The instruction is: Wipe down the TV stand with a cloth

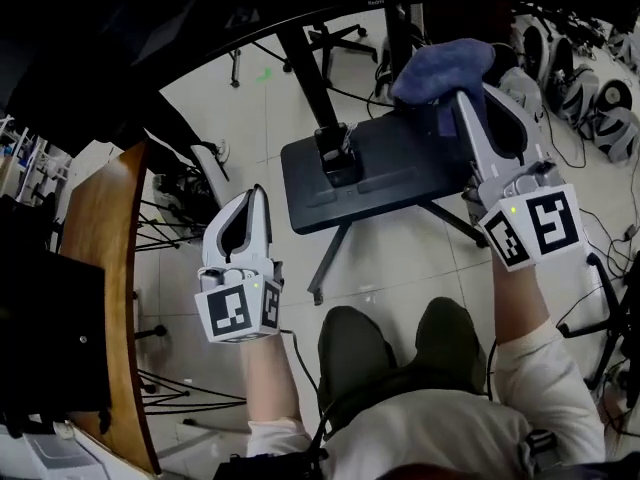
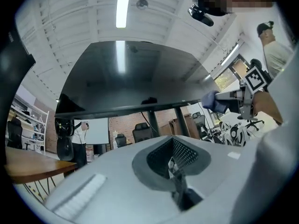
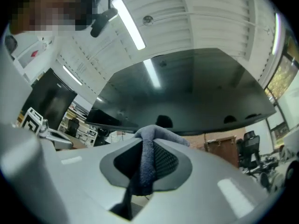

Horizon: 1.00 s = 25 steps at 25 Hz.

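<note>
**Wipe of TV stand – cloth at base plate, far right corner**

Far left: brown wooden desk (image 1: 105, 268), not involved.

Left gripper (image 1: 257, 196): fingers pressed together with nothing between them. It hangs over the pale tiled floor (image 1: 400, 268), beside the stand and apart from it.

Centre: black TV stand (image 1: 385, 173), a flat base plate with an upright column rising from its left half. Both gripper views show the dark screen overhead.

Right gripper (image 1: 468, 103): fingers closed on a bunched blue terry cloth (image 1: 440, 68), a fold pinched between the pads. The cloth sits over the plate's far right corner and appears to touch it, though contact is not certain.

Judgement on technique: press the bunch flat onto the plate and draw it in overlapping passes from right towards the column – then work round the column foot, where dust likely gathers. Keep the fingers off the plate. The left gripper could steady the stand.

Writing: only the square black-and-white markers on each gripper cube; no brand or label is legible.
</note>
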Tool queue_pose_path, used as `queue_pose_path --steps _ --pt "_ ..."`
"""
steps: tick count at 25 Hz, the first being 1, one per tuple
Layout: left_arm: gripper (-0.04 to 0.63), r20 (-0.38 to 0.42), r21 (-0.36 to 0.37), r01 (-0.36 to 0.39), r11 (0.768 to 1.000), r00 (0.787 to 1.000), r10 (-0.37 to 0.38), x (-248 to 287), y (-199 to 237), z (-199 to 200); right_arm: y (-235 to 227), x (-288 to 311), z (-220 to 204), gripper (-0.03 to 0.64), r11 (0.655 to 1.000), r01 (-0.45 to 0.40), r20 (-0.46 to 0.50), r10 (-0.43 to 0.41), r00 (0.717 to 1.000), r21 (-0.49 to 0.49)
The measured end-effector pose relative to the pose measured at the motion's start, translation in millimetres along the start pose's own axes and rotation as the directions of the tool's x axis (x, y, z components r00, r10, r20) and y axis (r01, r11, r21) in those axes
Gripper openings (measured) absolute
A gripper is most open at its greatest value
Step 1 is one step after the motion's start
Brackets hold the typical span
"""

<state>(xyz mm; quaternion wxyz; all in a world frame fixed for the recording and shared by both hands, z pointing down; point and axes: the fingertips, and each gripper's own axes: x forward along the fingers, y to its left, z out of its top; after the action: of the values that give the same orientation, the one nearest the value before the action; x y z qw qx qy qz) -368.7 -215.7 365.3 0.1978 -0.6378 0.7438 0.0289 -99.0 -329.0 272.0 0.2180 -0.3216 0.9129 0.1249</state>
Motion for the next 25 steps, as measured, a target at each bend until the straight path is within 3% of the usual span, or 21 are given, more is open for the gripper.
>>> queue_pose_path --steps 5,8,12,17,23,25 --pt "0.001 -0.028 -0.023 0.024 0.999 0.999 -0.024 -21 -20 -48 22 16 -52 0.054 0.993 -0.109 -0.028 0.110 0.993 0.056" --pt "0.000 -0.017 -0.021 -0.012 1.000 1.000 0.011 -21 -23 -44 25 23 -62 0.054 0.986 -0.152 -0.021 0.154 0.988 0.072" --pt "0.000 0.007 -0.056 -0.038 0.998 0.999 0.039 -1 -24 -38 32 82 -78 0.054 0.980 -0.184 -0.111 0.191 0.975 0.073" --pt "0.000 0.009 -0.040 -0.048 0.998 0.999 0.049 7 -31 -46 49 168 -141 0.054 0.968 -0.240 -0.297 0.251 0.921 0.075" --pt "0.002 -0.021 -0.050 -0.072 0.996 0.997 0.071 -4 -20 -81 72 156 -292 0.054 0.956 -0.283 -0.486 0.285 0.826 0.079" --pt "0.000 -0.021 -0.066 -0.075 0.995 0.997 0.074 -6 -16 -89 75 145 -320 0.054 0.956 -0.284 -0.524 0.281 0.804 0.077"
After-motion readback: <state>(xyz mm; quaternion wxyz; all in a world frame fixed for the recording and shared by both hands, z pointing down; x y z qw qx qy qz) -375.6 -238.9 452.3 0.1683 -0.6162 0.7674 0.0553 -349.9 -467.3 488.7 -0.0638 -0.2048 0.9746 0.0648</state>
